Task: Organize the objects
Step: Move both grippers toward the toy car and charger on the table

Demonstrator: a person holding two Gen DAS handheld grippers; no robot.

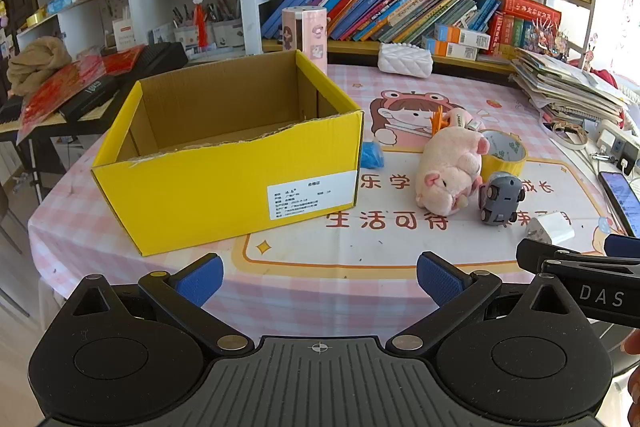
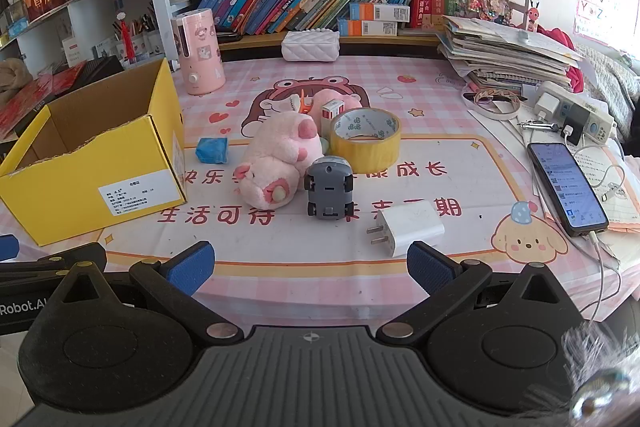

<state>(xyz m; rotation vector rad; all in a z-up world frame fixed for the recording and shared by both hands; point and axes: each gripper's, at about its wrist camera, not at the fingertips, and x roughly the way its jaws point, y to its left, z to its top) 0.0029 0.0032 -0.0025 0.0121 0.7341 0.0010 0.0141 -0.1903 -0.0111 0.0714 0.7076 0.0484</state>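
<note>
I have both grippers hovering low over the near edge of the desk (image 2: pixel 400 83), neither holding anything. My left gripper (image 1: pixel 320 279) is spread wide, its blue pads (image 1: pixel 202 277) well apart, and it faces the yellow cardboard box (image 1: pixel 224 187), which stands open-topped at about 11 o'clock from it; I can see no contents from here. My right gripper (image 2: pixel 310 267) is equally wide, with the white charger plug (image 2: pixel 408 227) lying just beyond its right finger at about 1 o'clock. The loose items cluster at 12 o'clock in the right wrist view: the grey toy car (image 2: pixel 329 187) tipped so its wheels face me, touching the pink plush pig (image 2: pixel 276 163) lying at its 9 o'clock, and the roll of yellow tape (image 2: pixel 366 139) just behind the car. A crumpled blue item (image 2: pixel 212 150) sits between the pig and the box. A phone (image 2: pixel 566 183) lies at 2 o'clock, plugged into a cable.
</note>
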